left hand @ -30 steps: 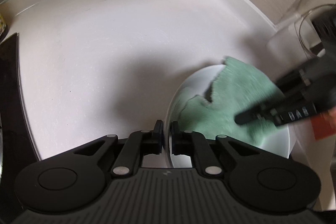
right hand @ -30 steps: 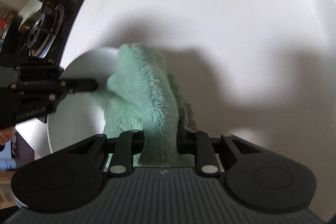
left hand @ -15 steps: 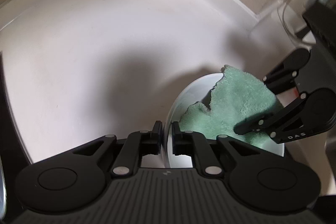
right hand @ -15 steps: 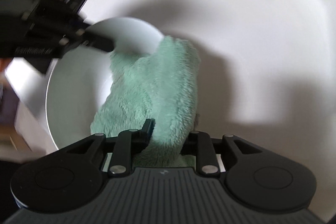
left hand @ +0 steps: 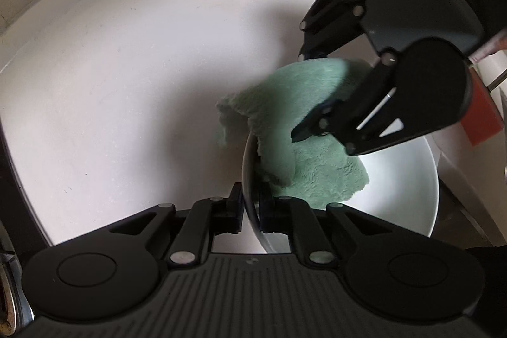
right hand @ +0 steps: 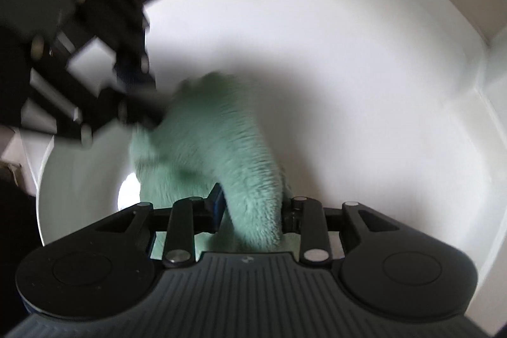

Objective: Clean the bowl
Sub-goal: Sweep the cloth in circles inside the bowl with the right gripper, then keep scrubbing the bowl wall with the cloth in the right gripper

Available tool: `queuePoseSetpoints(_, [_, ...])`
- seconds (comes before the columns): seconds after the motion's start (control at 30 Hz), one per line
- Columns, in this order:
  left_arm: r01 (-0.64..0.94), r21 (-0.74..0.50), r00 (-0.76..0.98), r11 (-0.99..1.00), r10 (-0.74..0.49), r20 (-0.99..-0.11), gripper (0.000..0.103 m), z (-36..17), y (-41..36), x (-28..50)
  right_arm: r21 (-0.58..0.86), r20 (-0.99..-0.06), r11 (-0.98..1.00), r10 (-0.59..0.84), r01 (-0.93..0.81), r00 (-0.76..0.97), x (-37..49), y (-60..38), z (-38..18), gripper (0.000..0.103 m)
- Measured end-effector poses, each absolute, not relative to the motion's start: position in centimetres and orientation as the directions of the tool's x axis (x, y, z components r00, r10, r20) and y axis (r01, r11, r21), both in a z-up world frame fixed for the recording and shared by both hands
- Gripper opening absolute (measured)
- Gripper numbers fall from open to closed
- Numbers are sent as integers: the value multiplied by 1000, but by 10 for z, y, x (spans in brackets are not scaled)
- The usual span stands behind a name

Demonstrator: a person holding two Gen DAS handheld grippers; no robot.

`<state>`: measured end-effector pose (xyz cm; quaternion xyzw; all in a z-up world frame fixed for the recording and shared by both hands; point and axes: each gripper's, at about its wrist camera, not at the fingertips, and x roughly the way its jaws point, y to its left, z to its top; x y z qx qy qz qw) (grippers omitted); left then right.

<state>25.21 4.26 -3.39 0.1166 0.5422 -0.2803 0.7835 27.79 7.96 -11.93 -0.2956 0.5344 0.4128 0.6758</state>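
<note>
- Green cloth (left hand: 304, 129) draped over my bowl (left hand: 408, 195), spilling toward ten o'clock.
- Left hand-held gripper (left hand: 252, 211) pinching the bowl's rim, closing.
- Right hand-held gripper (right hand: 253, 211) gripping cloth, jaws opening.

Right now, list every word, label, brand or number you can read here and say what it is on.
No text here can be read.
Tiny mark on left hand-held gripper body, jaws closing on the bowl rim: too small.
Same mark on right hand-held gripper, jaws opening with the cloth between them: too small.
Bowl, cloth, red object: no print shows.
</note>
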Motion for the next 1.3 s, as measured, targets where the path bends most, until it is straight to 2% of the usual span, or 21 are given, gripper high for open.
queuePoseSetpoints(0.27, [519, -133, 295, 844, -323, -899, 6, -35, 47, 246, 195, -964, 755, 264, -626, 17, 276, 27, -130, 22])
queuePoseSetpoints(0.37, [528, -135, 292, 839, -328, -898, 5, -35, 47, 247, 222, -964, 784, 264, -580, -13, 264, 14, -132, 22])
queuePoseSetpoints(0.6, [604, -121, 269, 787, -344, -900, 6, -35, 40, 249, 234, -971, 705, 207, -670, -122, 270, 24, -131, 22])
queuePoseSetpoints(0.73, [638, -114, 261, 761, -353, -898, 6, -35, 39, 249, 114, -987, 544, 161, -831, -31, 276, 52, -121, 21])
queuePoseSetpoints(0.93, [646, -109, 251, 756, -344, -905, 6, -34, 37, 253, 32, -987, 378, 160, -925, 32, 277, 92, -113, 22])
queuePoseSetpoints(1.1, [501, -234, 247, 833, -396, -884, 8, -39, 56, 253, 113, -974, 529, 226, -841, 11, 288, 69, -116, 21])
queuePoseSetpoints(1.2, [461, -240, 271, 854, -393, -879, 14, -40, 60, 245, 175, -963, 656, 268, -734, 9, 288, 42, -120, 18])
queuePoseSetpoints(1.3, [441, -237, 305, 866, -393, -867, 15, -42, 62, 243, 246, -950, 763, 313, -598, 9, 279, 7, -125, 17])
